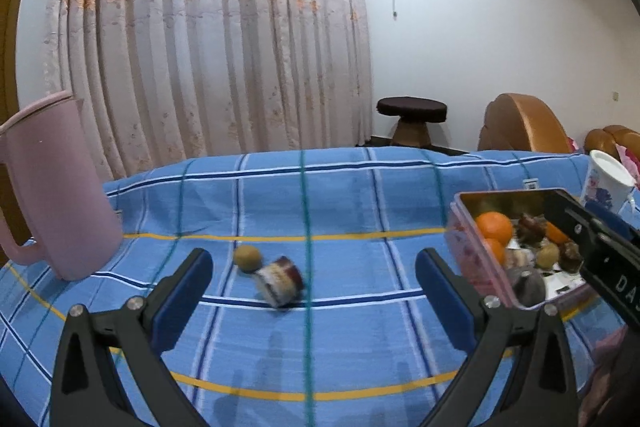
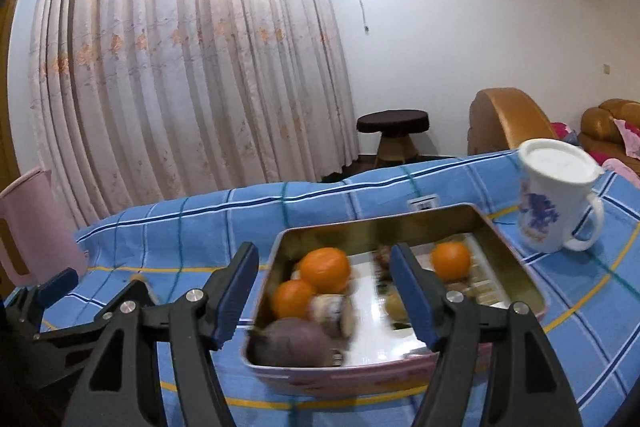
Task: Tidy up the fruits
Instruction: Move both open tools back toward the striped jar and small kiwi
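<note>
The left claw (image 1: pixel 314 287) stands released, its blue pads wide apart and nothing pressed between them. Just ahead, between the pads, lie two loose pieces on the blue checked bench (image 1: pixel 340 195): a small tan round fruit (image 1: pixel 247 257) and, touching or just beside it, a blurred dark-and-cream piece (image 1: pixel 280 281) that cannot be identified. To the claw's right sits the tin box (image 1: pixel 472 263); to its far left stands a pink jug (image 1: pixel 52 187).

The right claw (image 2: pixel 324 291) hovers over the near end of the tin box, released as well, with nothing gripped. Directly past its pads lie the oranges (image 2: pixel 325 269), with a dark purple round fruit (image 2: pixel 288 343) nearest the claw. A white mug (image 2: pixel 556 199) stands beyond the box to the right.

Risks, as a judgement: the round fruit could roll off when the left claw closes, since its neighbour crowds it and the pads may nudge both. The two claws are near each other at the box edge, so a carry to the box could clip the right one.

Counted: three oranges, one purple fruit, two loose pieces, one box, one jug, one mug. Smaller brown pieces in the box are too blurred to count.
</note>
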Tool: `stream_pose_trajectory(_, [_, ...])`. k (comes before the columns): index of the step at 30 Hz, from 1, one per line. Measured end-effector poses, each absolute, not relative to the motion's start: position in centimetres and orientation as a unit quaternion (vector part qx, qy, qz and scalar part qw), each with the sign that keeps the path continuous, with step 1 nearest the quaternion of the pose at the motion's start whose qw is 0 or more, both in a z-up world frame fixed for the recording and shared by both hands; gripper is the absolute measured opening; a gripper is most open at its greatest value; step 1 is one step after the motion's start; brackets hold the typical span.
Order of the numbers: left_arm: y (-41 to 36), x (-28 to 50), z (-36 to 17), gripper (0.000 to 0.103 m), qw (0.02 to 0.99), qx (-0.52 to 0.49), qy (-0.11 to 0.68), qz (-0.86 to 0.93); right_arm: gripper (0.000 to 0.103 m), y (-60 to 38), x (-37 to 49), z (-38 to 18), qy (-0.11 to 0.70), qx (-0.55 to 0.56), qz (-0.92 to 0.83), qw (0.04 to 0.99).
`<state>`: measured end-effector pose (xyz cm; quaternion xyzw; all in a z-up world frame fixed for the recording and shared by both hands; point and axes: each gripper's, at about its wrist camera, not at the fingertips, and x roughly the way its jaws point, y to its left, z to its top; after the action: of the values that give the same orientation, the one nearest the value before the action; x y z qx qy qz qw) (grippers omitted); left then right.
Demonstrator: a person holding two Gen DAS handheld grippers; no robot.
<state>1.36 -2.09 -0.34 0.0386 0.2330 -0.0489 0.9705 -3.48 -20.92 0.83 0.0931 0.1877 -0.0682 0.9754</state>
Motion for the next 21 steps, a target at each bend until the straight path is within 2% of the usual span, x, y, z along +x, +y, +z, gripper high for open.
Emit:
stream_pose_trajectory(11, [4.6,3.8,-0.9,0.103,0.967,0.009,0.256,0.001,0.070,-15.9,-0.6,0.2,0.210,0.091,-0.022,0.973])
stream_pose_trajectory(21, [12.3,6.5,-1.6,0.103,0.956,-0.020,0.281,0.083,0.070,-11.0,3.8,-1.3,0.276,0.074,0.059,0.956])
